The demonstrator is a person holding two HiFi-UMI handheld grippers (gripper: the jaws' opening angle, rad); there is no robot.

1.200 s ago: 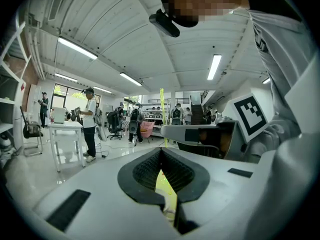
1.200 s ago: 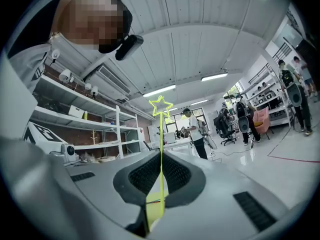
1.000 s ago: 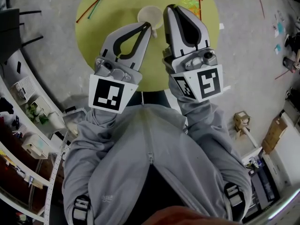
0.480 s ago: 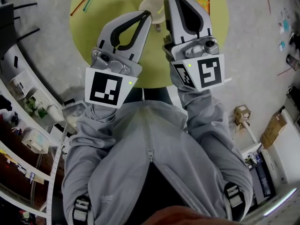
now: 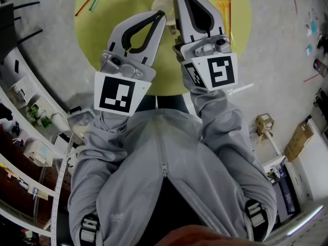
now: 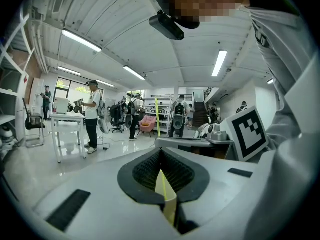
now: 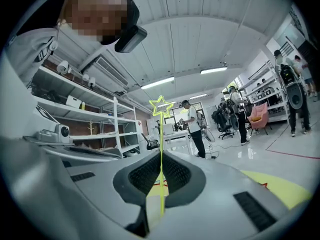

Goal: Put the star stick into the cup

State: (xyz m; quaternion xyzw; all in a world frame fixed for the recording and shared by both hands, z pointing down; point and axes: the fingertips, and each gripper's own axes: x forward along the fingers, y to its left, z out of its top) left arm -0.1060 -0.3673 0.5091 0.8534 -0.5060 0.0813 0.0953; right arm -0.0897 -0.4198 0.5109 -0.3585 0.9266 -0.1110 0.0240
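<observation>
My right gripper (image 7: 161, 158) pinches the star stick (image 7: 161, 136), star uppermost. Since a second ago it has shifted left, and its tips now sit beside the cup (image 5: 163, 3). My left gripper (image 6: 161, 156) is clamped on the cup's rim. The stick is not yet inside; lowering it in likely follows.

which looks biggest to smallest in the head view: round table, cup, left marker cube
1. round table
2. left marker cube, nearer the camera, so it looks enlarged
3. cup, partly hidden
</observation>
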